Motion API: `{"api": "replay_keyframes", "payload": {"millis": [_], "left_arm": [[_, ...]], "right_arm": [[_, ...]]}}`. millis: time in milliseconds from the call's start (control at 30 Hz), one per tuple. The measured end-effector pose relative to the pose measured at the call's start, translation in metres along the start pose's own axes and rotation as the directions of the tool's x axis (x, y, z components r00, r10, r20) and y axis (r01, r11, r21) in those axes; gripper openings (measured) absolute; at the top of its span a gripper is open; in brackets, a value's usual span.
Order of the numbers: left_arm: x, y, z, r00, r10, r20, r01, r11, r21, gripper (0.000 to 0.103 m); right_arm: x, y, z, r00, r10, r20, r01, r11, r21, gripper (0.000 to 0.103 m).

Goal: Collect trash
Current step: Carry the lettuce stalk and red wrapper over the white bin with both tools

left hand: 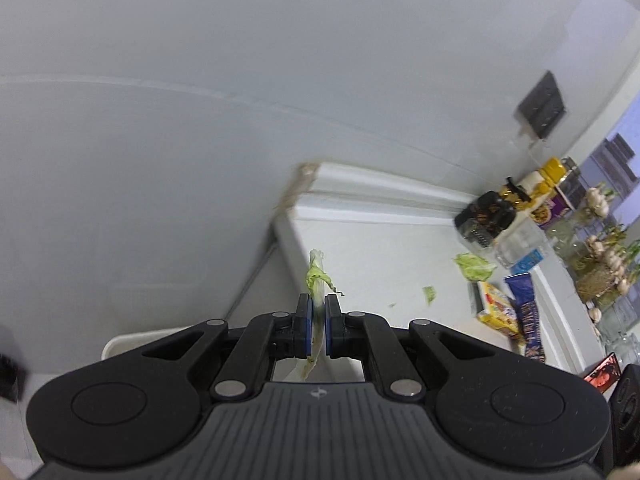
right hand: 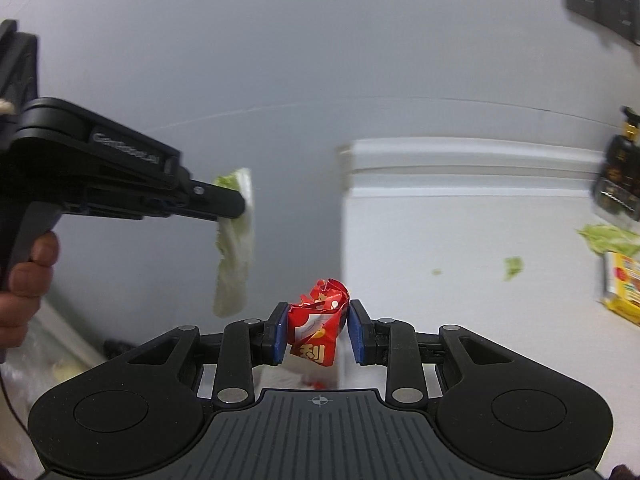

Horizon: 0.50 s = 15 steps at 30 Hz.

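Where counter (right hand: pixel 440 240) ends: leaf scraps (right hand: pixel 513 267), yellow packet (right hand: pixel 624 286).

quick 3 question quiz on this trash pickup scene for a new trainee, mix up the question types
1. True or false: the left gripper is shut on a cabbage leaf.
2. What does the right gripper hold? A) a blue packet B) a crumpled red wrapper C) a bottle
3. Fill in: green leaf scraps lie on the white ____.

Key
1. True: the leaf hangs pinched between its pads.
2. B: the red wrapper sits between the blue pads.
3. Counter: a larger leaf piece and a small scrap remain there, near a yellow packet.
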<state>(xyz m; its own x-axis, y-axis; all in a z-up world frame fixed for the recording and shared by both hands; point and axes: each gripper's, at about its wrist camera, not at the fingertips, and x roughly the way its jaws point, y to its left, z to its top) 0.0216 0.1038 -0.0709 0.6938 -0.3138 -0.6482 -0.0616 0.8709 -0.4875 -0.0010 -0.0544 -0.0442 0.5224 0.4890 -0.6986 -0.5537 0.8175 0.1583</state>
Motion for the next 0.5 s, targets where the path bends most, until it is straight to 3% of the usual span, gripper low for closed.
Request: {"api": "replay_keyframes", "payload": {"millis": [267,500], "left_arm": [[0.007,0.037,-0.028,0.998,0.039,-0.056,-0.043,0.996,-0.074,0.005],[0.025,0.075,-0.048,0.988,0.062,-0.138,-0.082,0.987,-0.141,0.005]], "right_arm": [[0.029,0.043,-0.013,0.992,0.066,-0.107,-0.078,0.99,-0.116,0.028],[0.061,0.069,-0.03,0.966,0.118,-0.228,-0.156,0.975,-0.16,0.028]]}}
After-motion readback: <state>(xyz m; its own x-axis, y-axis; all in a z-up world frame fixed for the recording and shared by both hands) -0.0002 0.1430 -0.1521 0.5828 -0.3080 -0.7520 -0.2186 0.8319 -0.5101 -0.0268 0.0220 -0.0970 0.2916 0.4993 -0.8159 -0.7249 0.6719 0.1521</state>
